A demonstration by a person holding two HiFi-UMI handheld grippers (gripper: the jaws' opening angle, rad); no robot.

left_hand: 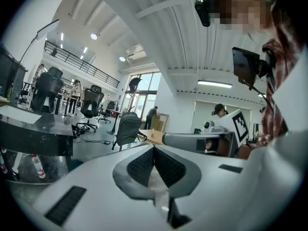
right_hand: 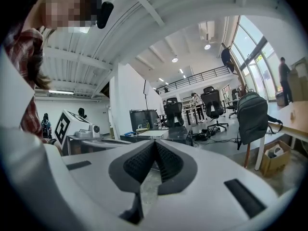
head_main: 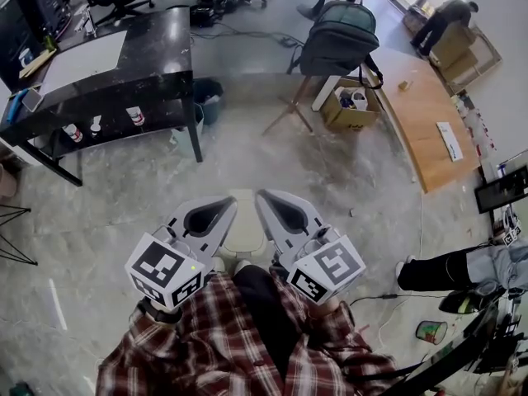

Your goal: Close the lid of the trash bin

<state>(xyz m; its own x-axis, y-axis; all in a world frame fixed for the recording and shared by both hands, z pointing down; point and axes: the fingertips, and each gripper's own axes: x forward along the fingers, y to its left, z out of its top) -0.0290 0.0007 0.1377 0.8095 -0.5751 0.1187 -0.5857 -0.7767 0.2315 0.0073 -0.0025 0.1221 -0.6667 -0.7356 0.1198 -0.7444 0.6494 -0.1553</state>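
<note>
In the head view a cream-coloured bin (head_main: 245, 231) stands on the floor just in front of me, seen from straight above and partly hidden by both grippers; I cannot tell how its lid stands. My left gripper (head_main: 233, 203) and right gripper (head_main: 261, 195) are held close to my chest above it, their tips nearly side by side. Both are shut with nothing between the pads. In the left gripper view the left gripper (left_hand: 154, 148) points level across the room, and in the right gripper view so does the right gripper (right_hand: 155, 143); neither view shows the bin.
A black table (head_main: 124, 64) stands at the far left with a small blue bin (head_main: 206, 97) beside its leg. A chair with a dark backpack (head_main: 338, 35), a cardboard box (head_main: 351, 110) and a wooden tabletop (head_main: 425, 122) lie ahead right. A person's legs (head_main: 458, 266) reach in from the right.
</note>
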